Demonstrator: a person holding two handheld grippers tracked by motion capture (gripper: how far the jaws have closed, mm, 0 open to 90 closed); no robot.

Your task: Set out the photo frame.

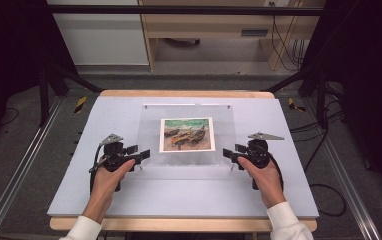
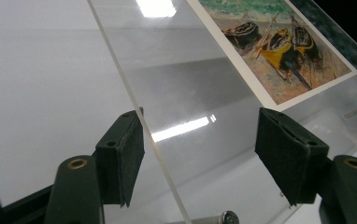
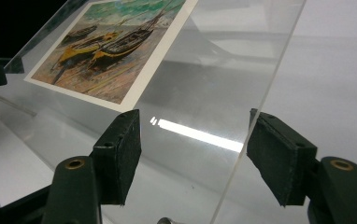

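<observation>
Both hands reach in level from the table's near edge. The left gripper and right gripper face each other, jaws wide, straddling the side edges of the clear picture frame mid-table without pressing it.

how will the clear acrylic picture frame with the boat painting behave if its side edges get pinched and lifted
The clear acrylic picture frame looks like a rigid sheet, so it probably stays stiff. Its glossy, reflective faces suggest it could slip. The thin edge may offer little to grip.
</observation>
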